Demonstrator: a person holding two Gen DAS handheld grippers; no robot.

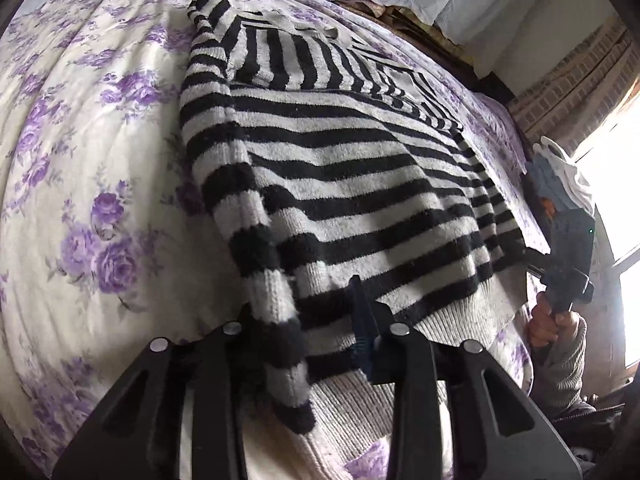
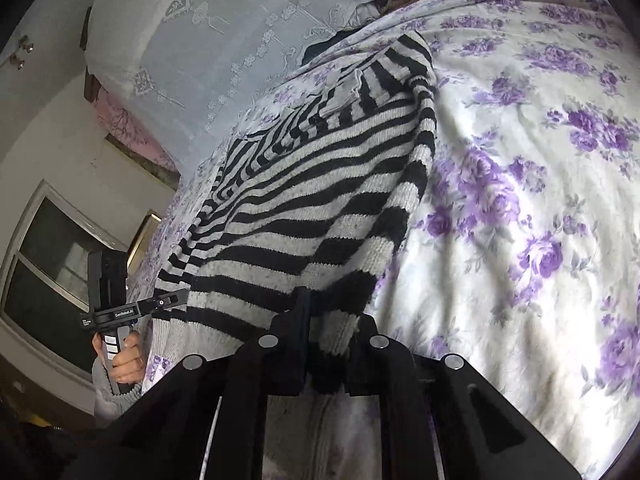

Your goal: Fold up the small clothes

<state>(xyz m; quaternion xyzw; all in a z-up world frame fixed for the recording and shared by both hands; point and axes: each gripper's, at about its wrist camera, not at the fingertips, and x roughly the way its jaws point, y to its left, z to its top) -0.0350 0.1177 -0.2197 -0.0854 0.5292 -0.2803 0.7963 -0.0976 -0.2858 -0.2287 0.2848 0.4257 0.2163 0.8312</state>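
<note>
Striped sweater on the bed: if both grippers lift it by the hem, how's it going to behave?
The striped sweater will probably go floppy: its sleeve already drapes limp over the body. The thick, fuzzy knit looks grippy rather than slippery, so the right gripper, pinched on the ribbed hem, likely keeps hold. It may drag on the floral bedspread instead of sliding.

Floral bed (image 1: pixel 80 128) lies open beside the striped sweater (image 1: pixel 340 168). Lace curtain (image 2: pixel 208 40) closes off the bed's far edge.

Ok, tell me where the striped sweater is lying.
The striped sweater lies on the floral bedspread, its near hem at both grippers.
</note>
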